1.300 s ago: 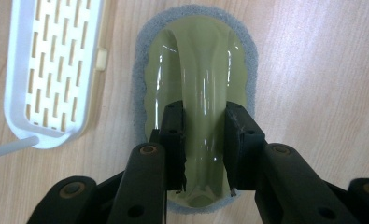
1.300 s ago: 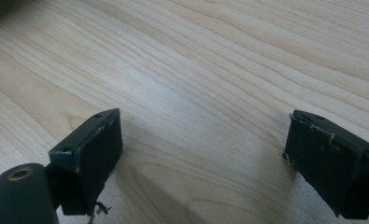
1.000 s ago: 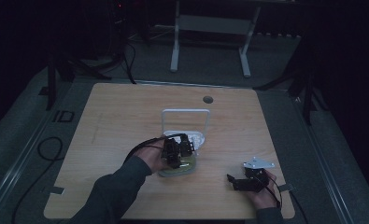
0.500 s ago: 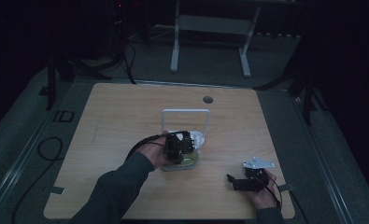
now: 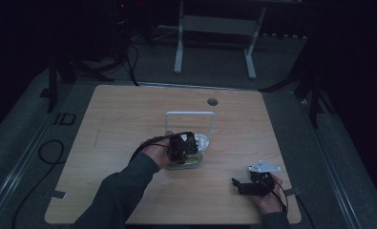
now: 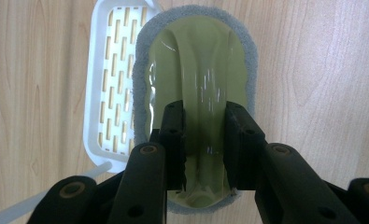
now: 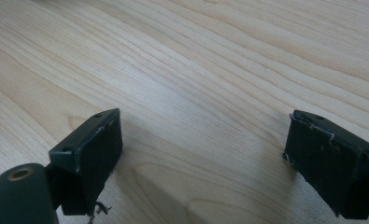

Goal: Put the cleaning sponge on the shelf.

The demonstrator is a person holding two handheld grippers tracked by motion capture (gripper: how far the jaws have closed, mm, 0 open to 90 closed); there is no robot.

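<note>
My left gripper (image 6: 204,116) is shut on the raised ridge of an olive-green scrubber handle (image 6: 196,56) with a grey sponge pad around its rim. The scrubber hangs partly over a white slotted tray (image 6: 109,93) on the wooden table. In the high view the left gripper (image 5: 183,145) is at the table's middle, with the scrubber (image 5: 191,163) under it and the white tray (image 5: 203,141) beside it. My right gripper (image 5: 237,187) rests near the front right edge. Its jaws are spread wide over bare wood (image 7: 203,158), with nothing between them.
A white wire frame (image 5: 190,114) stands upright just behind the tray. A round hole (image 5: 212,101) sits in the tabletop near the far edge. Cables trail off the table's left side, and a white stand (image 5: 214,28) is on the floor beyond.
My left gripper has shifted slightly away and to the right with the scrubber, closer to the white tray. The right gripper has stayed put.
</note>
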